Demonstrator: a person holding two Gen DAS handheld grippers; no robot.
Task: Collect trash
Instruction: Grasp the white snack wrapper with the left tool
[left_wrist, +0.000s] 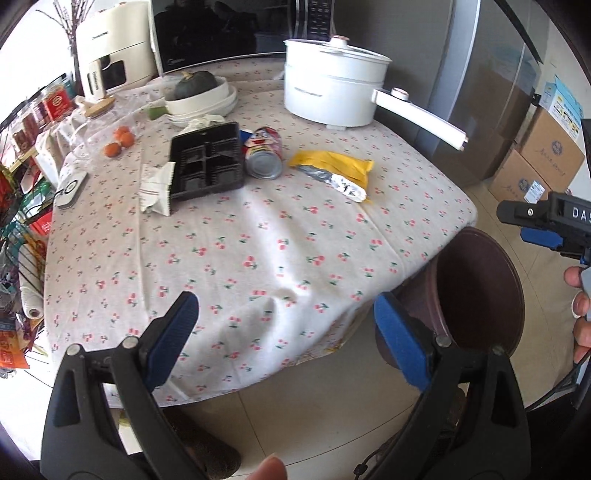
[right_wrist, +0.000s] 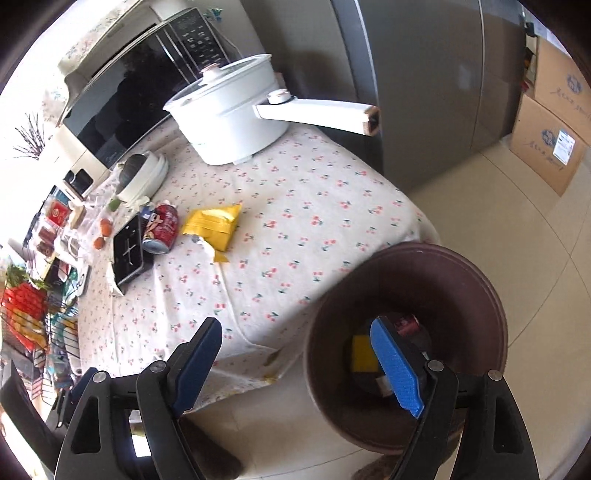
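cherry-print tablecloth (left_wrist: 258, 236) carries the remaining trash: a yellow wrapper (left_wrist: 332, 164), light and crinkly, best pinched at its flat middle; beside it a tipped can (left_wrist: 264, 153), hard and rollable, and a stiff black tray (left_wrist: 207, 162). left gripper (left_wrist: 284, 332) and right gripper (right_wrist: 299, 363) gape wide, empty, near the brown bin (right_wrist: 480, 288).

A table (left_wrist: 258, 236) fills the middle of the view. At its back stands a pot (left_wrist: 332, 88), its handle reaching out over the right edge. In front of the pot lie a tray (left_wrist: 207, 162), a can (left_wrist: 264, 153) just right of it, and a wrapper (left_wrist: 332, 168) further right. A bin (right_wrist: 406, 332) stands on the floor at the table's near right corner, with litter inside it.
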